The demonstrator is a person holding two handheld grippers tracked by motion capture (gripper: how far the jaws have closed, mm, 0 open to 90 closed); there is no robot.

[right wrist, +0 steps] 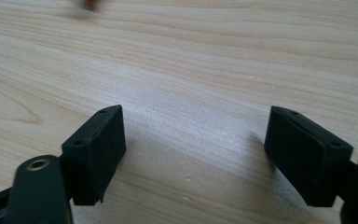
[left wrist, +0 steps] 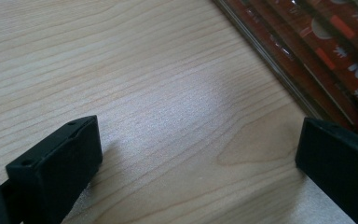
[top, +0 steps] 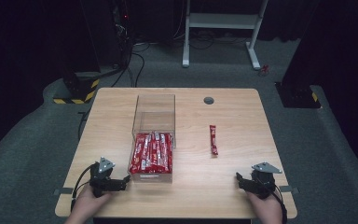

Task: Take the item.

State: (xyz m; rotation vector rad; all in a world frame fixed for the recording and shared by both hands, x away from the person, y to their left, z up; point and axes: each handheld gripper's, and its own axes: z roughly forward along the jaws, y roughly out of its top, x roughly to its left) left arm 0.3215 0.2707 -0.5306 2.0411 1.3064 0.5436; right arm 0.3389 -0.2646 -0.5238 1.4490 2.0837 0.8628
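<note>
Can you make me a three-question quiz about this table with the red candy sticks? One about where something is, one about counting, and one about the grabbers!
1. Where does the single red stick lie?
A. inside the clear box
B. on the bare table, right of the clear box
C. between the right gripper's jaws

2. How many red sticks lie outside the clear box?
A. one
B. three
C. five

3. How do the jaws of the right gripper stand?
A. closed on a stick
B. closed on nothing
C. open, with bare table between them

Answers: 1 B, the stick lies alone on the wooden table beside the box; 2 A, every other stick is packed in the box; 3 C, the right gripper view shows only wood in the gap.
</note>
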